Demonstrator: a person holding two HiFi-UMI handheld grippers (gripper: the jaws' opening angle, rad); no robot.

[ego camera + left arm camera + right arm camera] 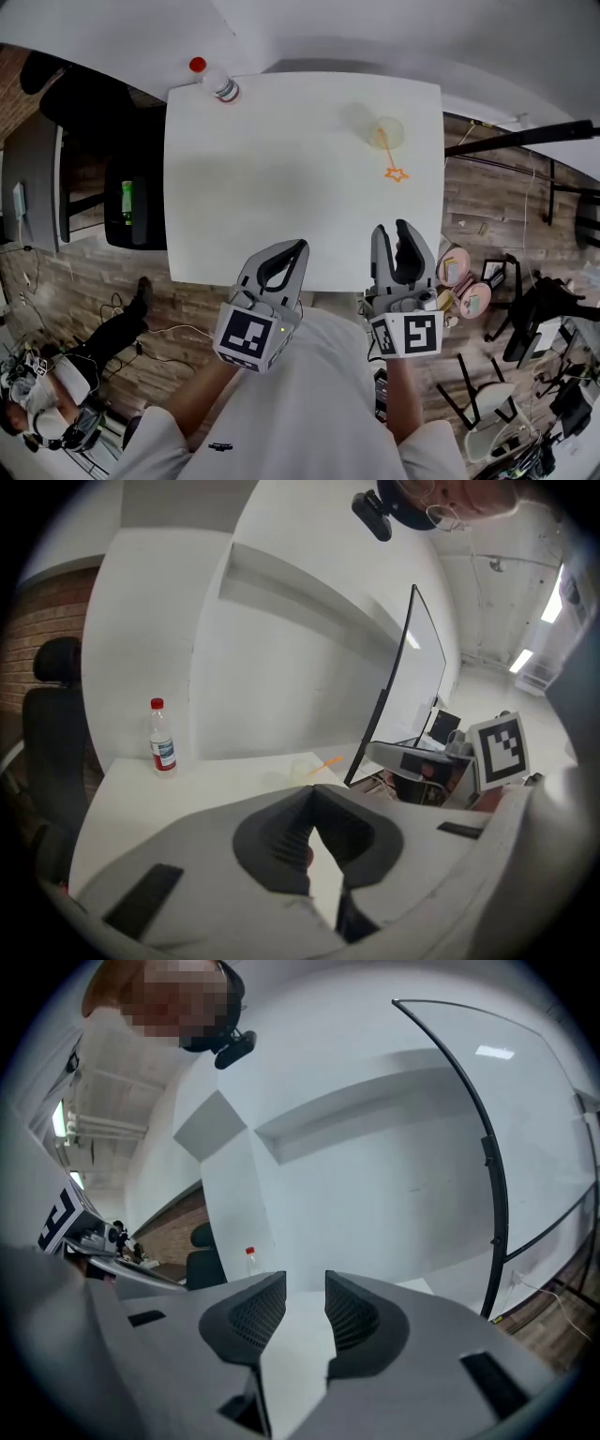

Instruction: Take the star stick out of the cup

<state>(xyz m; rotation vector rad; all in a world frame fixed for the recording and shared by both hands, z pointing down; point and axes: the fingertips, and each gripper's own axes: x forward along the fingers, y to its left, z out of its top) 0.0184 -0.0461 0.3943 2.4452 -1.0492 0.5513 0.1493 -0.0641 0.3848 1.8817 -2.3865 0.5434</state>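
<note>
Right claw (392,229), star stick (388,156) well beyond

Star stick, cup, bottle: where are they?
star stick (396,173), head view, on its star.
cup (362,119), head view, on its wall.
bottle (225,89), head view, on its label.

red-capped bottle (219,84) at the far left corner of the white table (281,169), black chair (52,714) just beside
</note>
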